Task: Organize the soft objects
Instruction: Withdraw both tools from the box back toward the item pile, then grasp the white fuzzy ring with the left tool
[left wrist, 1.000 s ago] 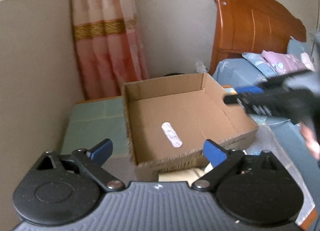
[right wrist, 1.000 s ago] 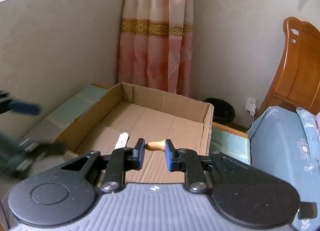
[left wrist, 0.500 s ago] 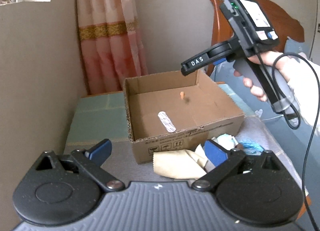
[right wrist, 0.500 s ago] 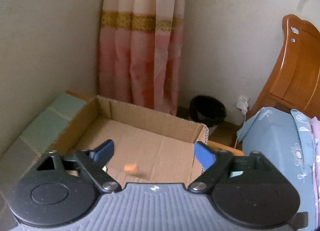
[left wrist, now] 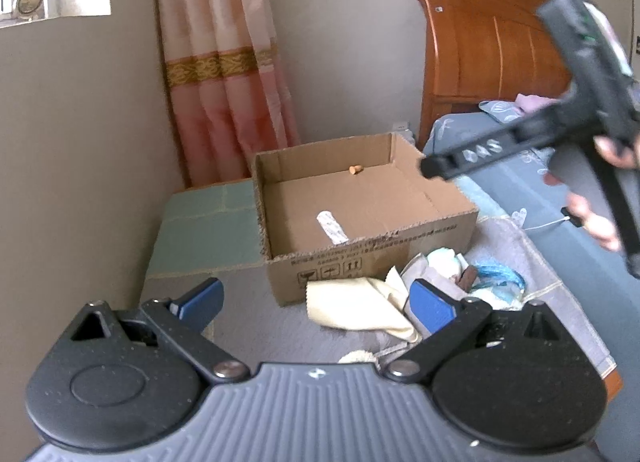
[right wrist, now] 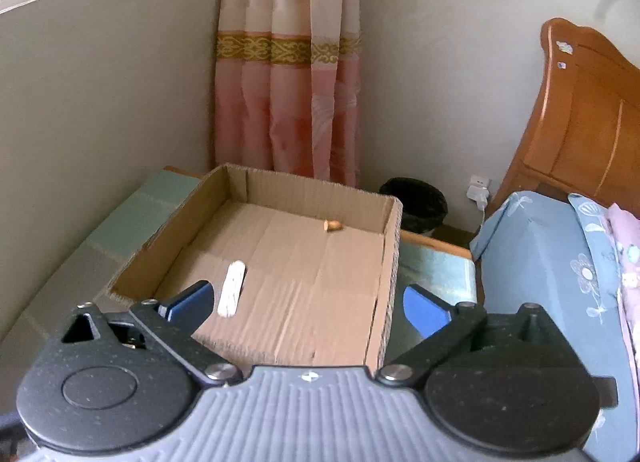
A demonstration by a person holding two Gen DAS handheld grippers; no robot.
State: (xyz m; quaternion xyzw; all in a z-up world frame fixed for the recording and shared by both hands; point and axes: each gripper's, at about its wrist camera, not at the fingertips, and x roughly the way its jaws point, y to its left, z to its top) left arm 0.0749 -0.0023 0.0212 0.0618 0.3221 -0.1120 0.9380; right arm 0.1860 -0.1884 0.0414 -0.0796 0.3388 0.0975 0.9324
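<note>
An open cardboard box (left wrist: 376,246) stands on a grey cloth. Inside lie a small orange piece (left wrist: 355,169) near the back wall and a white strip (left wrist: 331,227); both also show in the right wrist view, the orange piece (right wrist: 333,225) and the strip (right wrist: 232,288). A pale yellow cloth (left wrist: 360,308) and a pile of soft items (left wrist: 468,270) lie in front of the box. My left gripper (left wrist: 316,302) is open and empty, low before the pile. My right gripper (right wrist: 308,304) is open and empty above the box (right wrist: 390,262).
A bed with a wooden headboard (left wrist: 492,58) and blue bedding (right wrist: 552,254) is at the right. A pink curtain (right wrist: 288,74) hangs in the corner. A black bin (right wrist: 416,202) stands behind the box. A green-topped surface (left wrist: 204,230) lies left of the box.
My right gripper opened and let go of the orange piece, which dropped into the box and came to rest near its back wall. The right gripper then rose and drew back.
</note>
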